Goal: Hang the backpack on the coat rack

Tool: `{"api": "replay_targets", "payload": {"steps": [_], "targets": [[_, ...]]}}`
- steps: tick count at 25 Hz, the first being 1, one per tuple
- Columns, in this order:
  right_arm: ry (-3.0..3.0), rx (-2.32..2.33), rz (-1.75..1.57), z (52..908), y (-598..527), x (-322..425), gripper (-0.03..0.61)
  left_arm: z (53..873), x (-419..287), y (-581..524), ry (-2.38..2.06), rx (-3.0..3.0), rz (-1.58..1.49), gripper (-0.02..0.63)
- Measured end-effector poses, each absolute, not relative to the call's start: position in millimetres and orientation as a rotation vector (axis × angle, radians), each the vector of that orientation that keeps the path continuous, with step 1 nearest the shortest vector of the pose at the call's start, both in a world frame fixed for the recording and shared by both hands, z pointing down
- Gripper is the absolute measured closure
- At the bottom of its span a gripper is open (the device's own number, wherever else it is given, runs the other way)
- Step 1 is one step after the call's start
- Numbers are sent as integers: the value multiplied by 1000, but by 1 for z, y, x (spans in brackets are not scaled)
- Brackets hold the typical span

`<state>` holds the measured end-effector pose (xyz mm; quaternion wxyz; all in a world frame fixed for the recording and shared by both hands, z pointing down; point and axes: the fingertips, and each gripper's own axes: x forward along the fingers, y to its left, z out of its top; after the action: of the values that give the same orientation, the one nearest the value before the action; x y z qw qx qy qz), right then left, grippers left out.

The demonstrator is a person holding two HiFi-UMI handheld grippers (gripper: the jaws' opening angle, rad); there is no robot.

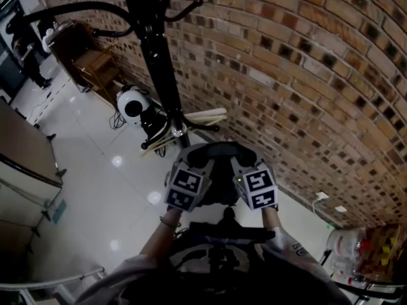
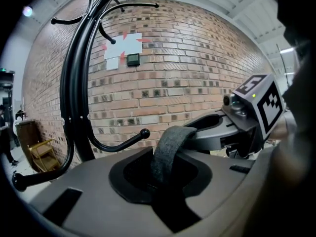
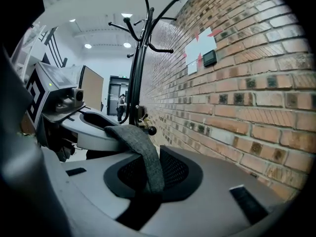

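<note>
You are holding the dark backpack [image 1: 219, 194] up in the air, near the tall black metal coat rack [image 1: 156, 62]. It is not hanging on any hook yet. Your left gripper [image 1: 196, 162] is pinching one end of the grey woven top strap [image 1: 219, 147]. Your right gripper [image 1: 247, 162] is pinching the other end.

The strap is looking soft and floppy, and it is bending over the jaws. The bag is probably pulling down a bit, so I think the strap is the best place to hold. Stretch it open so a hook can go through.

The head view is showing both grippers with the bag between them. The left gripper view is showing a low hook with a round ball tip [image 2: 144, 132] just past the strap, which I am not finding in the head view. The right gripper view is showing the rack's top hooks [image 3: 143, 14] beside the red brick wall [image 3: 256, 98].
</note>
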<state>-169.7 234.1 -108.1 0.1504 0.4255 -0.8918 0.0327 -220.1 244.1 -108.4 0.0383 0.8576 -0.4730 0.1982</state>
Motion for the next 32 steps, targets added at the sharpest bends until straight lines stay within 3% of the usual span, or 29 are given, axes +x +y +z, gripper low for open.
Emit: {"api": "replay_targets", "payload": {"steps": [32], "targets": [[-2729,301,-283,-105,155,-233,508,-101,-250,187,-1945,2159,463,532]]}}
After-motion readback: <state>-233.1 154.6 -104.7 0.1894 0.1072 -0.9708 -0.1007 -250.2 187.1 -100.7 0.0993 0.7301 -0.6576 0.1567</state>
